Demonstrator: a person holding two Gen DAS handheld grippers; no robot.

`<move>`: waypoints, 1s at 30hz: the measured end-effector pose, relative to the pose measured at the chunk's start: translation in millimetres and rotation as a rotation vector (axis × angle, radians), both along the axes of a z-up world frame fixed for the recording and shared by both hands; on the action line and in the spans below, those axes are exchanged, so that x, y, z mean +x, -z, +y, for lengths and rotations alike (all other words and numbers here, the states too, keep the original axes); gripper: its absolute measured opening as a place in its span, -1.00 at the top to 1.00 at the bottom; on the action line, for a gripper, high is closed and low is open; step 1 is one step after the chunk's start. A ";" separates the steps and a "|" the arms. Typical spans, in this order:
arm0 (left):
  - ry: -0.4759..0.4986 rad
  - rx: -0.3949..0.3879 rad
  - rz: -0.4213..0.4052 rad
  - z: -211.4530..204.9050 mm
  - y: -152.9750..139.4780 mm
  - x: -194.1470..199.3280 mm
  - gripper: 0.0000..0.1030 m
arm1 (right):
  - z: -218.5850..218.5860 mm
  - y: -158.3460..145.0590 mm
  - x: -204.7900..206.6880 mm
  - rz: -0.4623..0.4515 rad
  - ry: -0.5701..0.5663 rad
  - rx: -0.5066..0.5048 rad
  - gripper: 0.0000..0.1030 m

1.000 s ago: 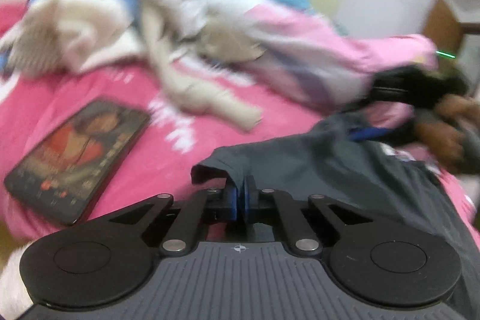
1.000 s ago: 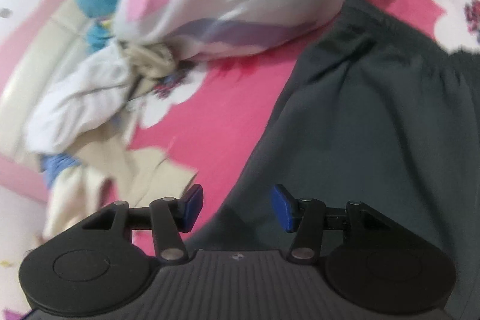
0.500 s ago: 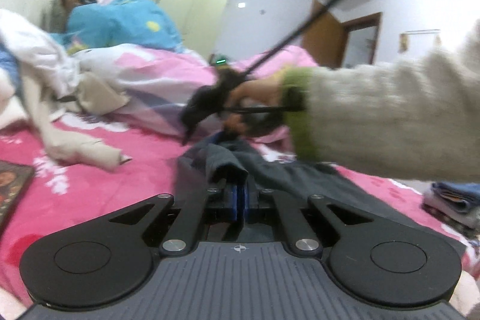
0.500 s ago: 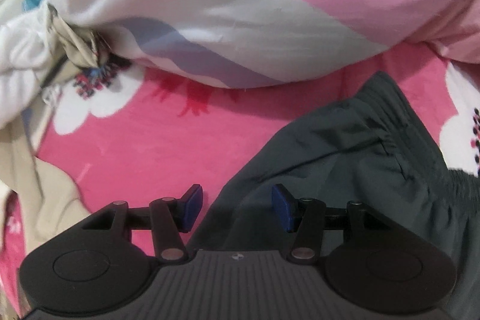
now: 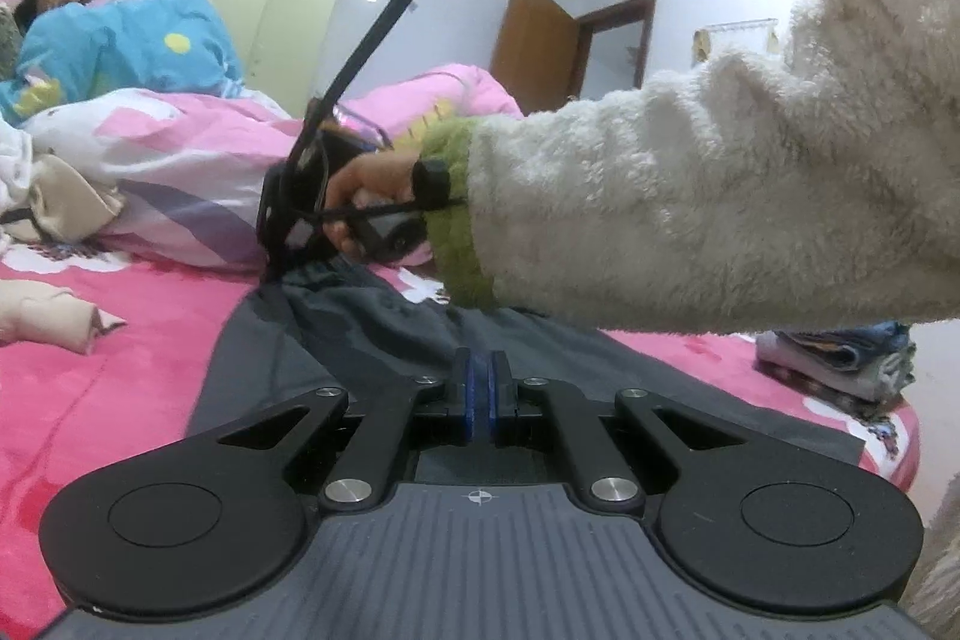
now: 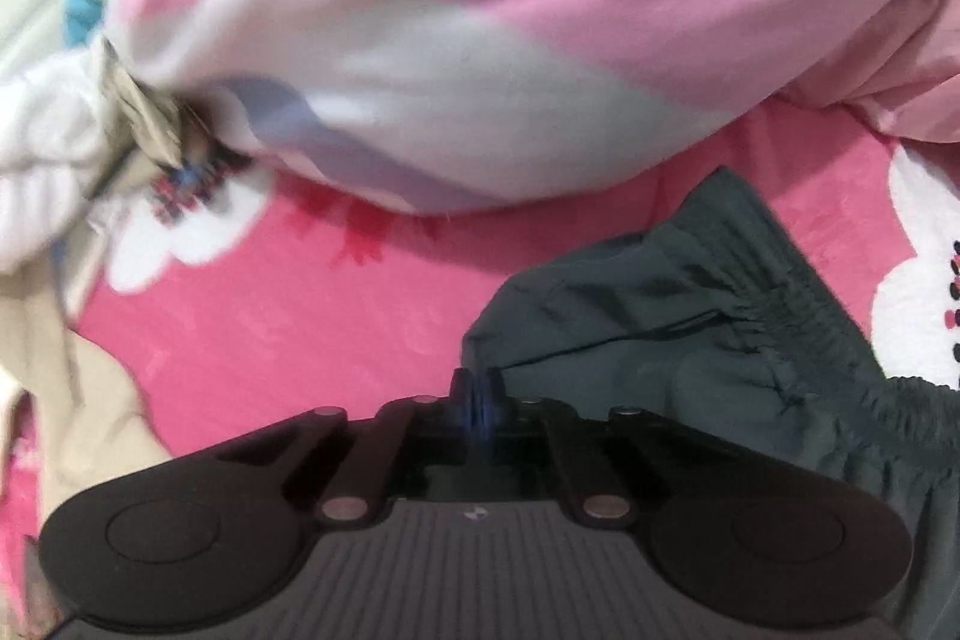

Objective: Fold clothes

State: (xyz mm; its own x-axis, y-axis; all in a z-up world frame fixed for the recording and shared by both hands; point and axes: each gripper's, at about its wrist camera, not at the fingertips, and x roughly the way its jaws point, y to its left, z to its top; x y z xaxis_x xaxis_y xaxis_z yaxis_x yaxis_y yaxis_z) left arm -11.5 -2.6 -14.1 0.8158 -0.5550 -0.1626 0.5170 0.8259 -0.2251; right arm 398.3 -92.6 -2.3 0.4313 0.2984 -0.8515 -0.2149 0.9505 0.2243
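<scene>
Lying spread on the pink floral bedspread (image 5: 90, 388), the dark grey shorts (image 5: 372, 334) run from the near edge of the bed toward the far quilt, their gathered elastic waistband (image 6: 798, 322) bunched at the right of the right wrist view. The left gripper (image 5: 479, 391) has its blue pads pressed together on the near hem of the shorts, the cloth passing under and between them. The right gripper (image 6: 477, 394) is likewise closed, pinching a raised corner of the same shorts just beside the waistband; that view is blurred, so how deep the bite goes cannot be told. The fabric looks thin, light and limp, so it should drape and sag from any held point and slide easily over the fleecy bedspread; corners and the stiffer elastic band seem the surest places to hold, since a mid-panel pinch would only gather a wrinkle. Room for moving is limited on the far side, where the pink and white quilt (image 6: 480, 40) bulges close to the garment, and on the left, where beige clothing (image 5: 54, 322) and a white heap lie on the bedspread. A folded stack (image 5: 840, 358) sits at the far right near the bed edge, with bare pink bedspread between it and the shorts.
</scene>
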 end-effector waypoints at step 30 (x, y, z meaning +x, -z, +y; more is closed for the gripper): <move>-0.179 -0.052 0.329 73.9 6.9 -19.6 0.37 | -127.8 6.3 -273.5 0.197 -0.054 0.576 0.11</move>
